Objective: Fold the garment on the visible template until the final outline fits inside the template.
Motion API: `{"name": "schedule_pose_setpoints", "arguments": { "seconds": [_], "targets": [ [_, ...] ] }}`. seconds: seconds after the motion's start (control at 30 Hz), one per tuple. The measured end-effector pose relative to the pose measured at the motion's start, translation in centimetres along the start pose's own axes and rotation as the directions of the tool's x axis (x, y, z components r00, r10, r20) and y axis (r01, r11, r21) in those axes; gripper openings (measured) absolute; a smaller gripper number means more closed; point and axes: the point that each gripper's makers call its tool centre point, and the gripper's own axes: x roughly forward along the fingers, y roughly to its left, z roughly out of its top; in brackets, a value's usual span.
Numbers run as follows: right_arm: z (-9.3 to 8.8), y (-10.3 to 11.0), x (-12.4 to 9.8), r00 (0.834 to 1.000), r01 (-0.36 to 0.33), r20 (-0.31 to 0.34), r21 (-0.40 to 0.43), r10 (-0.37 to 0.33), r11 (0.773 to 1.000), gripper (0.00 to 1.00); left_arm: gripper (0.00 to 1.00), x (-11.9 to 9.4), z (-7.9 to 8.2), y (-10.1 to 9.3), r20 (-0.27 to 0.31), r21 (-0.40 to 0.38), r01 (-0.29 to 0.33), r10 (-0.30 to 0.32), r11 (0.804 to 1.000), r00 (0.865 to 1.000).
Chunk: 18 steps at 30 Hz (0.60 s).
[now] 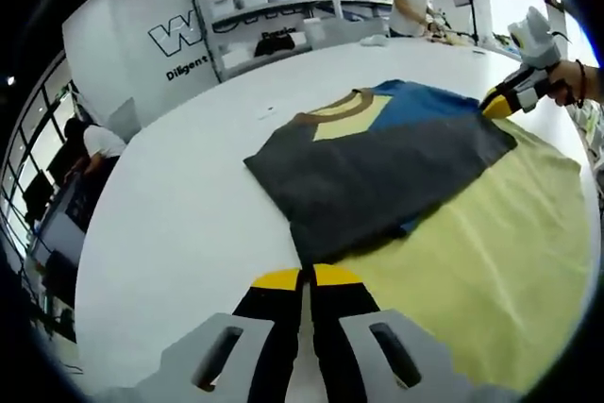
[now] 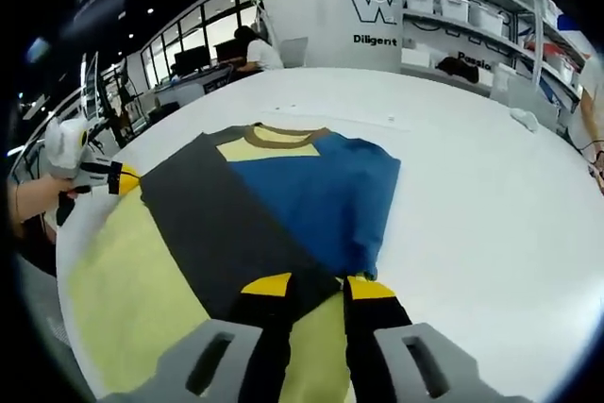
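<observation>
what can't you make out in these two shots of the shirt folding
- Template edge: the shirt covers part of the yellow template, and the right side of the left gripper view cuts the rest.
- Left claw: tips meet at the shirt hem; a cloth pinch is hidden.
- Right claw: whether it grips cloth is unclear.
- Wall lettering: shelves hide part of it.

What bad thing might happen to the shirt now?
The shirt is only partly folded, and its blue half still sticks out beside the yellow template, so it may not fit inside. The right gripper seems to pinch the grey flap's edge; a tug might undo that fold.
</observation>
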Motion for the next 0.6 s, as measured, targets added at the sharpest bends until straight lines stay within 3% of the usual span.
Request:
{"name": "schedule_pose_setpoints", "arguments": {
  "seconds": [0.27, 0.6],
  "targets": [
    [-0.24, -0.50, -0.05, 1.000, 0.030, -0.006, 0.022, -0.030, 0.999, 0.00, 0.01, -0.01, 0.01, 0.00, 0.002, 0.010, -0.003, 0.003, 1.000, 1.000],
    [-0.01, -0.49, -0.44, 0.999, 0.038, -0.009, -0.027, -0.038, 0.999, 0.00, 0.01, 0.02, 0.07, 0.02, 0.005, 0.024, -0.007, 0.007, 1.000, 1.000]
  ]
}}
